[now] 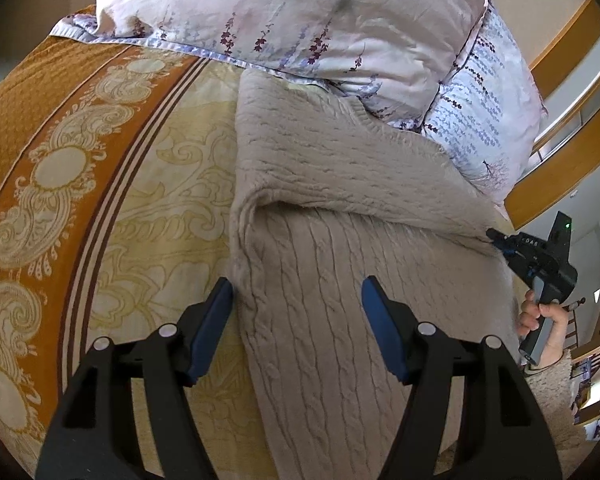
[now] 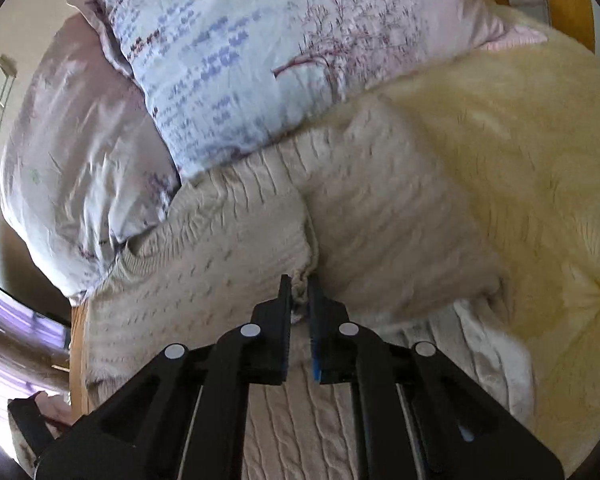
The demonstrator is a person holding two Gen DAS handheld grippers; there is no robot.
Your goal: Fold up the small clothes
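Note:
A beige cable-knit sweater (image 1: pixel 340 208) lies on the bed, its upper part folded across the body. My left gripper (image 1: pixel 298 286) hovers open over the sweater's left edge, and no knit is pinched between its blue pads. In the left wrist view my right gripper (image 1: pixel 494 238) meets the sweater's right edge, held by a hand (image 1: pixel 540 314). Seen from the right wrist, the right gripper (image 2: pixel 300 284) is shut on a bunched fold of the sweater (image 2: pixel 204 264).
Two floral pillows (image 1: pixel 292 16) (image 2: pixel 236 64) lie at the head of the bed, touching the sweater's top. An orange and cream patterned bedspread (image 1: pixel 60 152) covers the left side. A fluffy yellow blanket (image 2: pixel 520 152) lies to the right. A wooden bed frame (image 1: pixel 560 184) borders the right.

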